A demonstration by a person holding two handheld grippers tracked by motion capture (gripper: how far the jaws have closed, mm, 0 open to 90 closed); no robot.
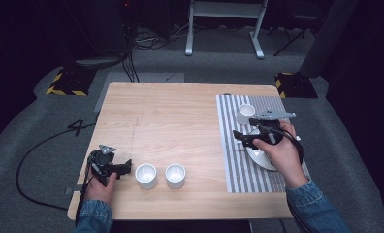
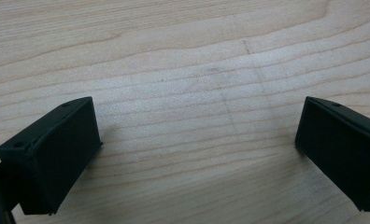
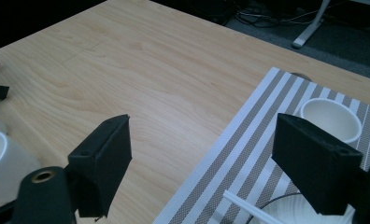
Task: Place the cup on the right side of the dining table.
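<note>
While both my tongs hang empty, I list what lies about them, nearest first.

Item, my left gripper (image 1: 127, 167): jaws wide apart, nothing between them, bare wood of the table (image 2: 188, 60) beneath. It points level toward the cups.

Item, first white cup (image 1: 146, 175): upright on the wood, just beside the left gripper's tips, on the side toward my other hand. No handle, so no long axis to line up with; round mouth upward.

Item, second white cup (image 1: 175, 175): upright, just beside the first, one place farther from the left gripper.

Item, my right gripper (image 1: 239, 135): jaws partly open, holding nothing, hovering above the near-left part of the striped mat (image 3: 230, 154).

Item, white plate (image 1: 259, 156): on the mat, under my right hand (image 1: 276, 150); its rim shows just below the right jaws.

Item, third white cup (image 3: 331, 119): upright on the mat, just beyond the right gripper, ahead of its far jaw.

Judgement: the two cups on the wood lie well apart from the right gripper, across the bare table, and next to the left. The left hand is plainly the nearer for either; a short push forward would put the first cup between its jaws.
</note>
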